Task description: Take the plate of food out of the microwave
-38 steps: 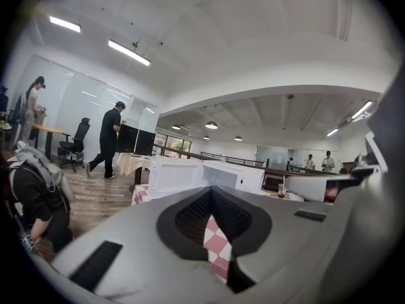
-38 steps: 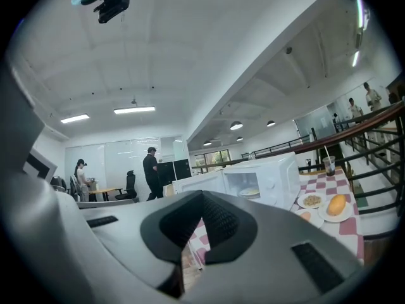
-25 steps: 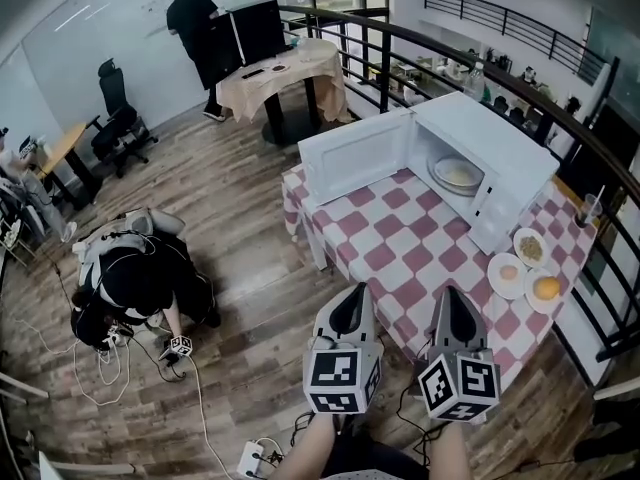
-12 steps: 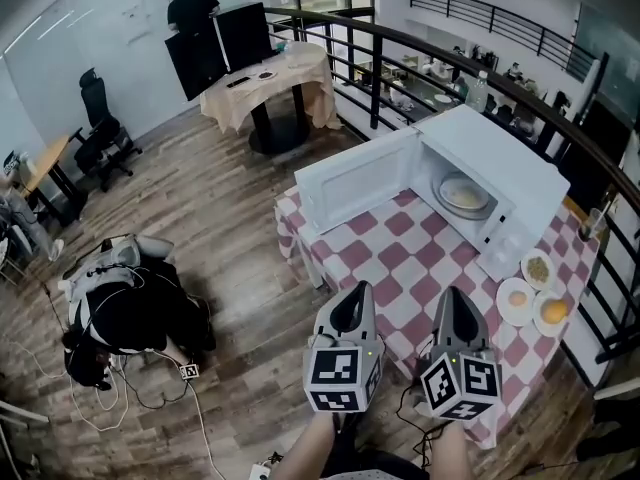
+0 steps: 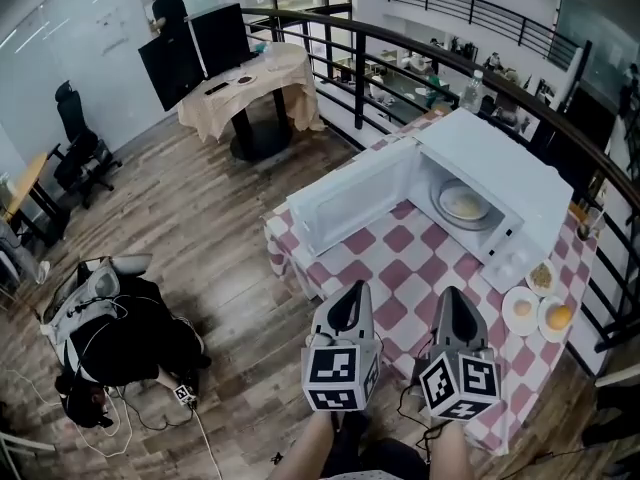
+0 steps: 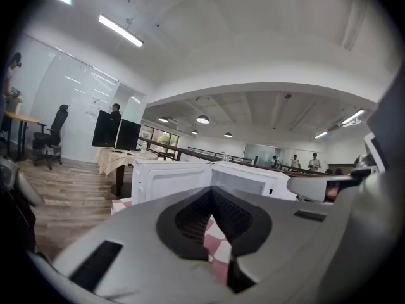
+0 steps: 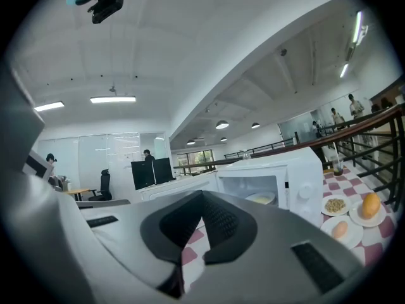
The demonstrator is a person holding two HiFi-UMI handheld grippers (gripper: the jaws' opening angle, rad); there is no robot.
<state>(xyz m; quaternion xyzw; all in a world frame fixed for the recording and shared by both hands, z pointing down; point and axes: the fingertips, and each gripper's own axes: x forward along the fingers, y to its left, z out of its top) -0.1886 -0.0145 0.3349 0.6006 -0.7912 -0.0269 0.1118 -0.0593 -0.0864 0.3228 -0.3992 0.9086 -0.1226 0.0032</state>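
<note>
Wood-plank floor (image 5: 200, 218) across the whole left half of the head view, with a curved black railing (image 5: 400, 53) sweeping along the upper right. Right of centre, a table in a red-and-white checked cloth (image 5: 400, 268), running down to the lower right edge. On its upper part, a white microwave (image 5: 505, 168), its door (image 5: 345, 200) swung wide open toward the left and the cavity facing the lower left.

Upper left: a round table (image 5: 255, 83) draped in tan cloth, two dark monitors (image 5: 190, 53) at its left side, a person in black (image 5: 163, 10) standing behind them. Lower left: another person (image 5: 125, 343) crouched low on the floor. Near the left edge, a black office chair (image 5: 75, 138).

Bottom centre, two hand-held tools side by side, pointing up-frame at the table and well apart from the microwave. First the left gripper (image 5: 352, 293) — jaws closed tip to tip, nothing between them, only checked cloth showing behind. Beside it the right gripper (image 5: 452, 296), likewise closed and empty.

Inside the microwave cavity, the plate of food (image 5: 463, 205), lying flat with pale food on it — also visible right of centre in the right gripper view (image 7: 261, 198). On the cloth at lower right, just past the microwave's near corner, three smaller dishes close together: a plate with a pale round piece (image 5: 522, 310), a plate with brownish grains (image 5: 543, 278), a plate with an orange piece (image 5: 558, 317).
</note>
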